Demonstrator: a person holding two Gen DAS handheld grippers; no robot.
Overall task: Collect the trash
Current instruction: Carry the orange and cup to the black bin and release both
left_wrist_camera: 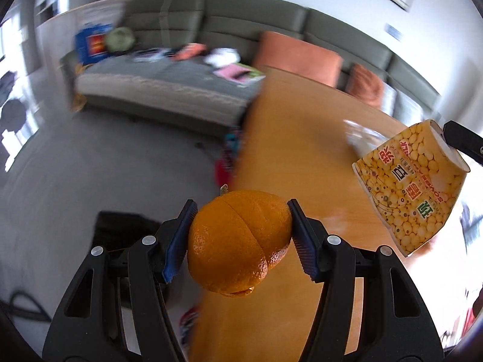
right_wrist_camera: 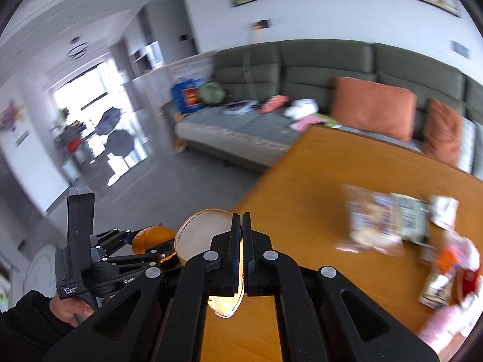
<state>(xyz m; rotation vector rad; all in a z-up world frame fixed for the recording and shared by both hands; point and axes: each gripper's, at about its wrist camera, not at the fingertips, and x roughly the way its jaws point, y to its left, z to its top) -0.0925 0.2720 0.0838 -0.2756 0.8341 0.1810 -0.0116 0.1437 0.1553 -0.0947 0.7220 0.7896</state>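
Orange peel [left_wrist_camera: 240,241], hollow rind with a split seam, sits squarely between the left gripper [left_wrist_camera: 241,241] jaws, blue ribbed pads pressing both sides, so clenched on it, held in the air over the near-left edge of the wooden bench [left_wrist_camera: 295,126], partly over the grey floor [left_wrist_camera: 120,163]. In the right wrist view the same peel [right_wrist_camera: 152,235] shows as an orange lump at the tip of the left gripper [right_wrist_camera: 142,241], low left, with a bare hand [right_wrist_camera: 71,309] wrapped on that tool's handle. Paper cup [left_wrist_camera: 413,187], yellow bean print with red and green characters, hangs tilted at right of the left view, rim pinched by a black finger of the right gripper [left_wrist_camera: 452,141]. From the right wrist the cup [right_wrist_camera: 202,232] is seen from its white open inside, wall caught between the right gripper [right_wrist_camera: 241,253] jaws, which are nearly closed with only the thin cup wall in the gap; cup off the bench, above its near edge. Cup and peel near each other, not touching as far as I can tell. Further right on the bench [right_wrist_camera: 302,181]: clear snack wrappers [right_wrist_camera: 374,220], a green-white packet [right_wrist_camera: 412,220], small white packet [right_wrist_camera: 443,211], more blurred wrappers [right_wrist_camera: 446,274] at the right edge, type unclear. Behind: grey-green sofa [right_wrist_camera: 317,60] with two orange cushions [right_wrist_camera: 374,105], scattered clothes and papers on the seat, blue box [right_wrist_camera: 187,93] at its left end. Background motion-blurred.
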